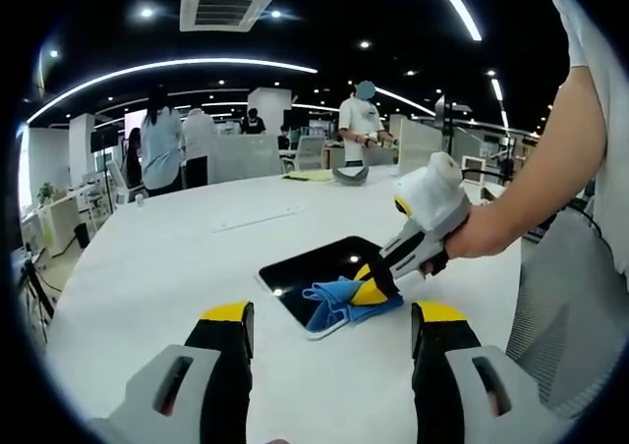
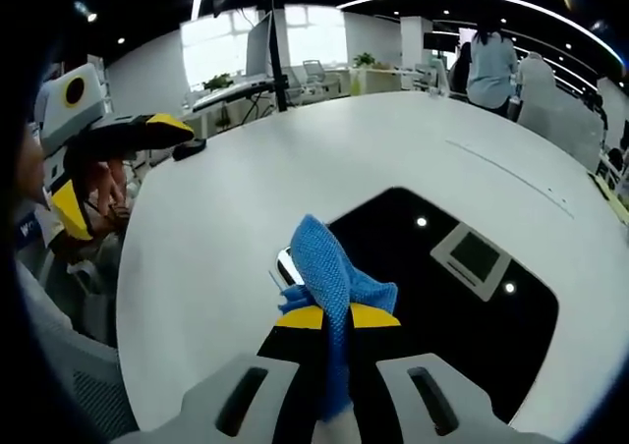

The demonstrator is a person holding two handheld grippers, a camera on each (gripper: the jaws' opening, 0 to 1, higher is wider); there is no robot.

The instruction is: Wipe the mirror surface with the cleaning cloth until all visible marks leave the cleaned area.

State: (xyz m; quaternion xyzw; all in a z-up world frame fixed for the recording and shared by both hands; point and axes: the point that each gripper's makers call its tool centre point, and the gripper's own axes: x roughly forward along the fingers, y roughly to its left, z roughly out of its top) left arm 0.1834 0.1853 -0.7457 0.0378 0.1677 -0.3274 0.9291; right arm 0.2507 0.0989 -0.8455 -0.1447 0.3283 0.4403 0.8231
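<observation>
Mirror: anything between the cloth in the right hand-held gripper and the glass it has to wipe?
Nothing visible. The right hand-held gripper is shut on the blue cloth, which sits at the near edge of the mirror. The glass ahead is bare apart from reflected ceiling lights. The left hand-held gripper is open, off the mirror.

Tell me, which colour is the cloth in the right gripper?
Blue. The cloth shows best in the right gripper view, pinched in the right gripper.
</observation>
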